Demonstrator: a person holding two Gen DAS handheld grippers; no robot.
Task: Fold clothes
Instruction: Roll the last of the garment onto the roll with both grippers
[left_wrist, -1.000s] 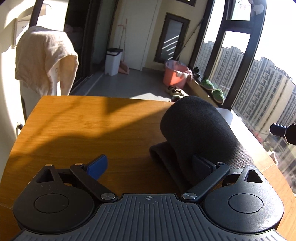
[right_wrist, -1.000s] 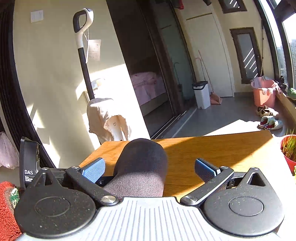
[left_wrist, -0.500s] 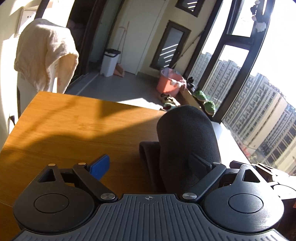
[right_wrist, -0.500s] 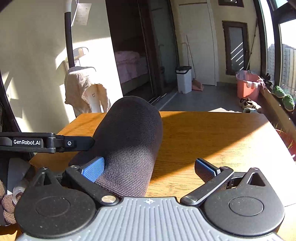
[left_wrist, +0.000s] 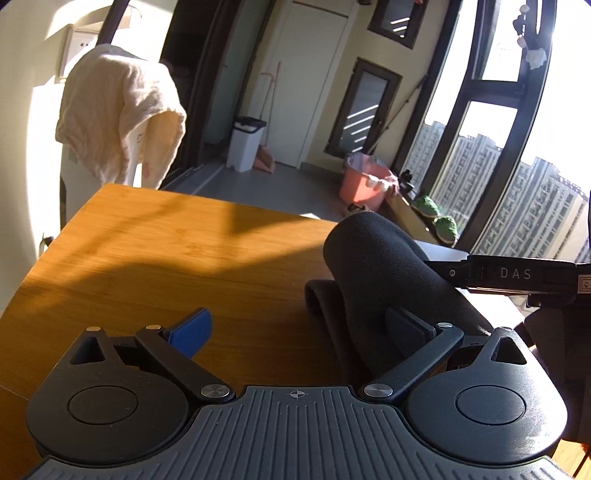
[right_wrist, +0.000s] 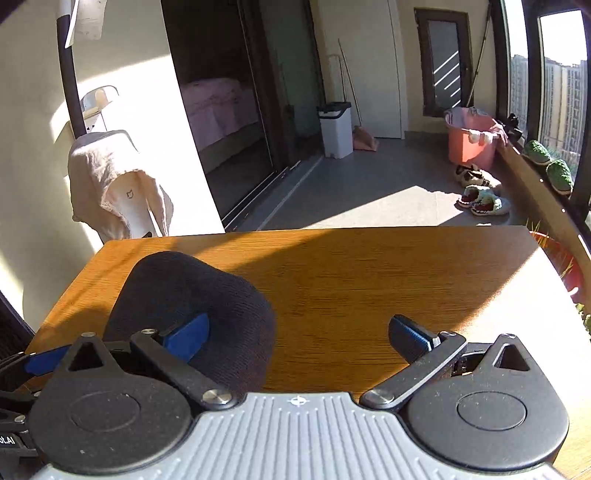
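Observation:
A dark knit garment (left_wrist: 380, 266) lies bunched into a rounded hump on the wooden table (left_wrist: 166, 258), with a flat fold of it (left_wrist: 321, 302) beside the hump. My left gripper (left_wrist: 299, 328) is open; its right pad (left_wrist: 406, 326) rests against the hump and its blue left pad (left_wrist: 192, 332) stands over bare wood. In the right wrist view the same garment (right_wrist: 192, 288) bulges around the left pad (right_wrist: 188, 336) of my open right gripper (right_wrist: 299, 336). The right gripper's body (left_wrist: 517, 275) shows at the left view's right edge.
A cream towel (left_wrist: 118, 110) hangs over a stand beyond the table's far left corner. A white bin (right_wrist: 334, 125), a pink bucket (right_wrist: 469, 140) and slippers (right_wrist: 480, 195) are on the floor. Potted plants (right_wrist: 546, 162) line the window sill. The table's right half (right_wrist: 406, 277) is bare wood.
The right gripper has dropped lower and swung towards the table's middle, and the garment hump in its view is now lower and flatter. The left gripper barely moved. Both stayed open.

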